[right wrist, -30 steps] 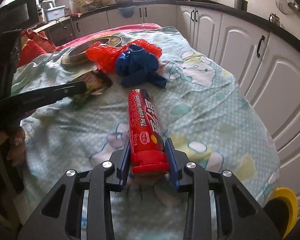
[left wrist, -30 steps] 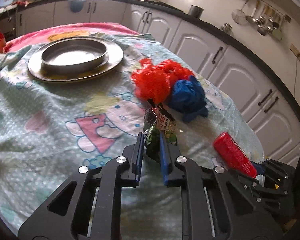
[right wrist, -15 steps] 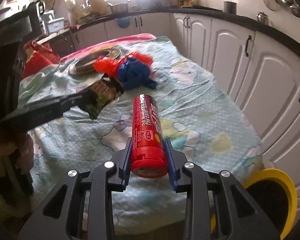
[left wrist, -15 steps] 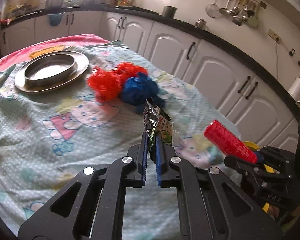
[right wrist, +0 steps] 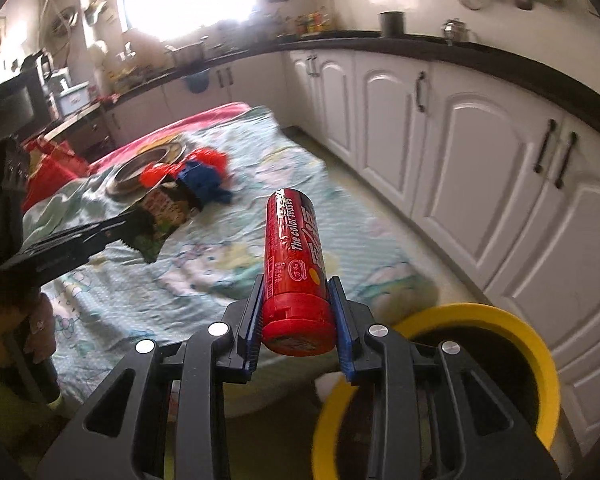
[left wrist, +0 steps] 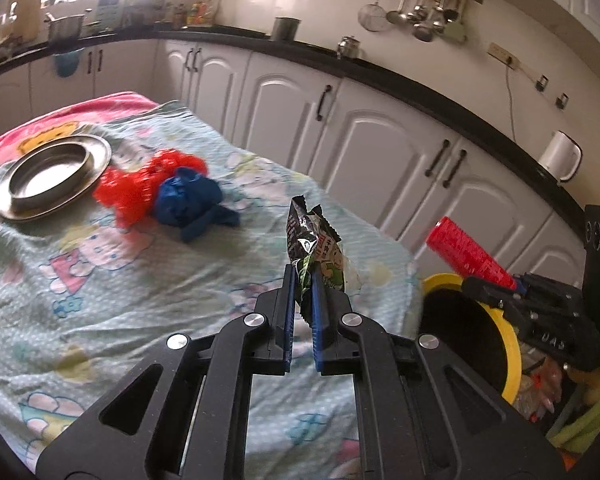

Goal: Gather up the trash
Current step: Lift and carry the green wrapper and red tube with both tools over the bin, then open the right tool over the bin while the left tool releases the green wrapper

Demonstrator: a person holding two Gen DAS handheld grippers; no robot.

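Steel dishes (left wrist: 52, 176), a shallow bowl sitting in a wider plate, rest at the far left of the table, on a pale cartoon-print cloth (left wrist: 100, 280) with a pink cloth showing beyond it. Just to their right lie two crumpled bags side by side and touching, a red bag (left wrist: 140, 184) and then a blue bag (left wrist: 188, 204), both still on the cloth. Further right, the left gripper (left wrist: 302, 276) has its blue-padded fingers pinched together on a dark green snack wrapper (left wrist: 314, 248), which stands up out of the grip, clear of the table. Right of that, the right gripper (right wrist: 298, 292) is clamped on the capped end of a red tube (right wrist: 294, 256) with white lettering, the tube pointing forward and up, off the table's edge. Below and just right of the tube stands a bin with a yellow rim (right wrist: 532, 344) and a dark inside, on the floor close beside the table. White cupboards (left wrist: 380, 140) under a black counter curve along the right wall, with ladles and strainers hanging above.
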